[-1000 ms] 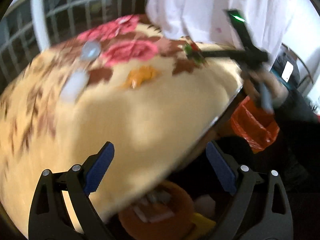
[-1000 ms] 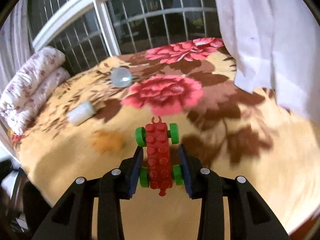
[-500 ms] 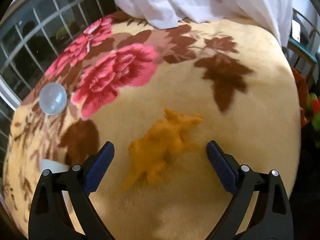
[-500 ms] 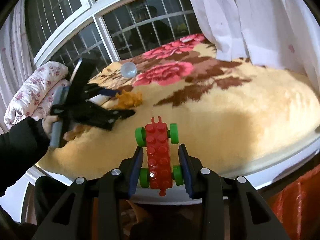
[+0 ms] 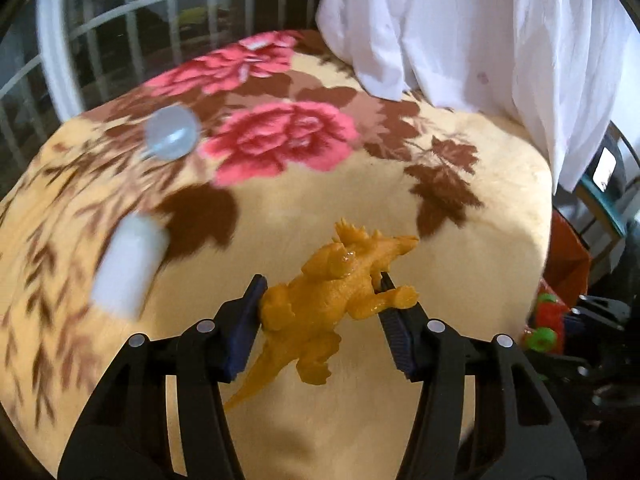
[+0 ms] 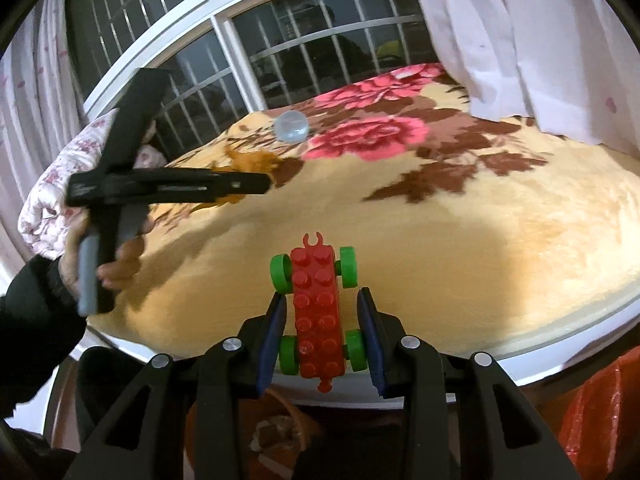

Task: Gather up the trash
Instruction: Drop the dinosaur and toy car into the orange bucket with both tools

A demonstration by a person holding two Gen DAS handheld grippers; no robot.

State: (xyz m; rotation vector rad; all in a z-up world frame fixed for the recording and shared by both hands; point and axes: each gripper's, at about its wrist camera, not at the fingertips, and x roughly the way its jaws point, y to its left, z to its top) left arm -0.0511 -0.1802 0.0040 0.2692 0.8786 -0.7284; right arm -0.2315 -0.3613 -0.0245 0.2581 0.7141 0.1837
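My left gripper is shut on an orange toy dinosaur and holds it just above the flowered yellow blanket. It also shows in the right wrist view at the left, with the dinosaur at its tip. My right gripper is shut on a red brick car with green wheels, held off the bed's near edge. The car shows at the right edge of the left wrist view. A clear ball and a white cylinder lie on the blanket.
An orange bin with scraps in it stands on the floor below my right gripper. An orange-red bag hangs at the right. A white curtain drapes onto the bed's far side. A barred window lies behind, and a folded quilt at the left.
My left gripper has closed on the orange dinosaur, which was lying between its open jaws half a second ago. My right gripper has drawn back from the bed with the car.
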